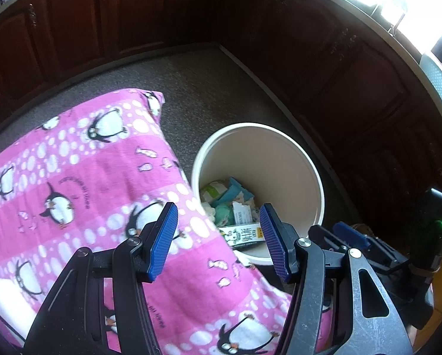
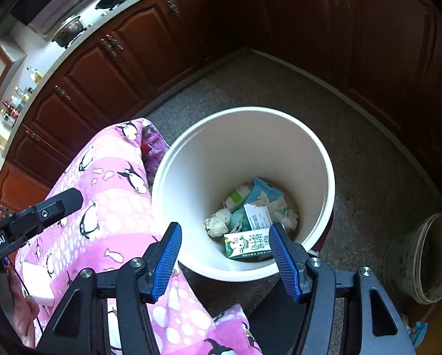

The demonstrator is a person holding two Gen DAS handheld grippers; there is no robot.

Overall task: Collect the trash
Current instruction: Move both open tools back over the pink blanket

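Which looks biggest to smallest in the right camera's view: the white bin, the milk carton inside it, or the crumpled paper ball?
1. White bin, by far the largest.
2. Milk carton.
3. Crumpled paper ball, only a little smaller than the carton; the gripper finger partly covers the carton, so this order is unsure.

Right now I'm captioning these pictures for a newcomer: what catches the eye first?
The pink penguin-print fabric fills the lower left, draped beside the white bin on the grey floor. At the bin's bottom lies trash: a green-and-white carton, crumpled paper and wrappers. Both the left gripper and right gripper hang above, open and empty.
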